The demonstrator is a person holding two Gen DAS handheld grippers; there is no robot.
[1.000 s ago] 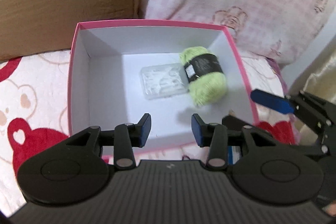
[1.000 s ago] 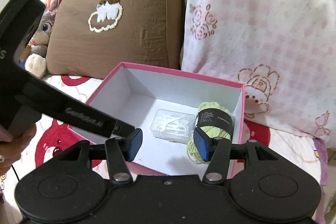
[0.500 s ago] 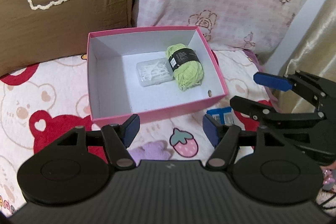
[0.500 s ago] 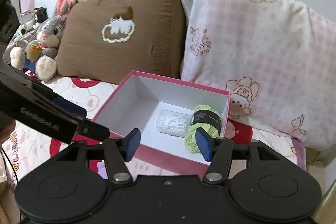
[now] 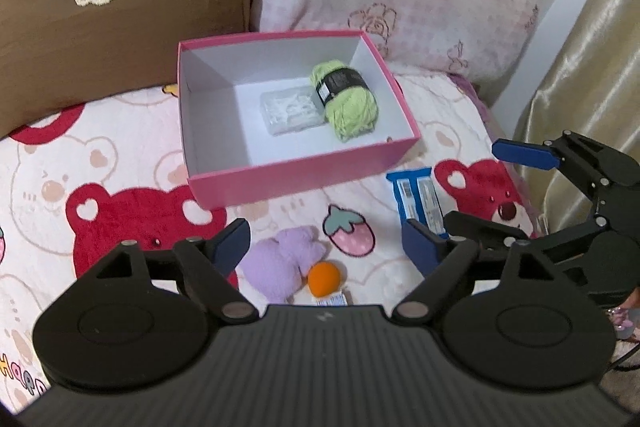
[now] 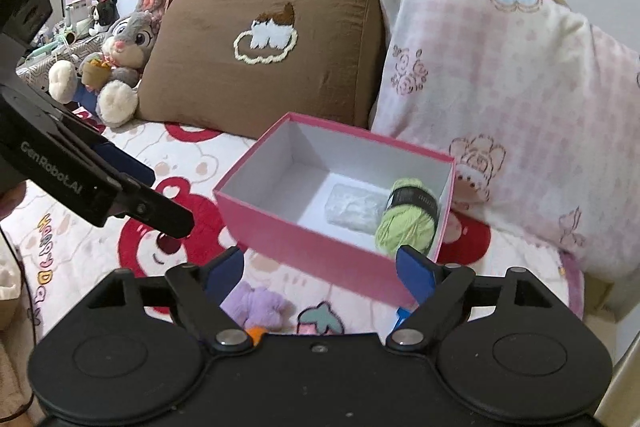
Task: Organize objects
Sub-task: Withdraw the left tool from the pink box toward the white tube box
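Observation:
A pink box [image 5: 304, 169] [image 6: 304, 247] with a white inside stands on the bed, holding a green yarn ball [image 5: 348, 101] [image 6: 408, 223] and a clear plastic case [image 5: 290, 109] [image 6: 354, 207]. On the blanket in front of it lie a purple plush toy [image 5: 280, 265] [image 6: 258, 305], an orange ball [image 5: 324, 279] and a blue snack packet [image 5: 418, 201]. My left gripper [image 5: 326, 247] hovers above the plush, jaws opening, nothing between them. My right gripper [image 6: 318, 271] hangs near the box's front, jaws opening and empty; in the left wrist view it sits at the right [image 5: 472, 191].
A brown pillow [image 6: 260, 51] and a pink checked pillow [image 6: 500, 91] lean on the headboard behind the box. A stuffed rabbit [image 6: 116, 59] sits far left. A gold curtain [image 5: 580, 47] hangs at the bed's right edge. The blanket [image 5: 100, 187] has a bear print.
Both grippers pulled back and up from the box and opened wider. The plush toy, orange ball and blue packet came into view in front of the box.

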